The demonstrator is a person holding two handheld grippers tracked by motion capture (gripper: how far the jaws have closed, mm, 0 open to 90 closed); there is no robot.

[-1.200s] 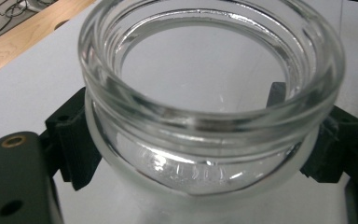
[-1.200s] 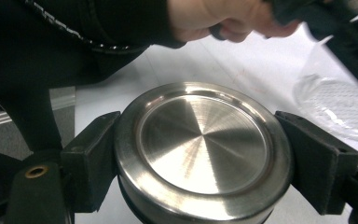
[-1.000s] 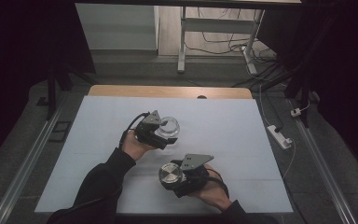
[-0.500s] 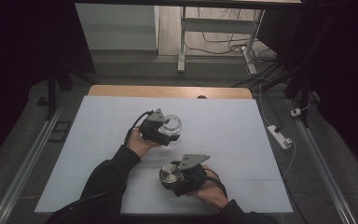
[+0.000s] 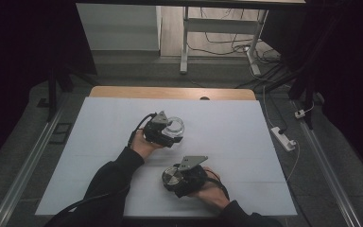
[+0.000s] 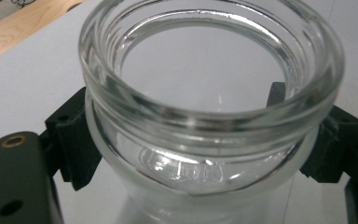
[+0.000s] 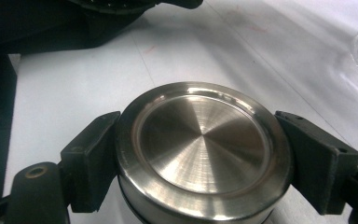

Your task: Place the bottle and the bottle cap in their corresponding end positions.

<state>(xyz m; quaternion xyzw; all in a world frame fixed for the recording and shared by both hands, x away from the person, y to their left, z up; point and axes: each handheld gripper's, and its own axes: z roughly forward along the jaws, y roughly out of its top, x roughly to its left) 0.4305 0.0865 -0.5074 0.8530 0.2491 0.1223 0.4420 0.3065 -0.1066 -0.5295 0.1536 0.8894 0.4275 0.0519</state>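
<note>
While left tongs [image 6: 205,140] pinch glass jar [image 6: 209,107] neck, right tongs [image 7: 200,158] pinch steel lid [image 7: 203,149] rim.

A clear glass jar [image 6: 205,116], thick-walled and glossy, catches bright highlights along its smooth moulded rim, with faint raised lettering in the glass below the neck. Matt black plastic pads of the left gripper [image 5: 168,135] press its sides, their faces finely ribbed. A round metal lid [image 7: 203,149] shows a brushed steel finish, radial streaks fanning across its flat top and a polished edge. The right gripper [image 5: 177,177] clamps it with dull black plastic pads, a brass-coloured insert set in its body. The table [image 5: 236,127] wears a smooth, matt pale covering over a strip of light wood [image 5: 123,91].
</note>
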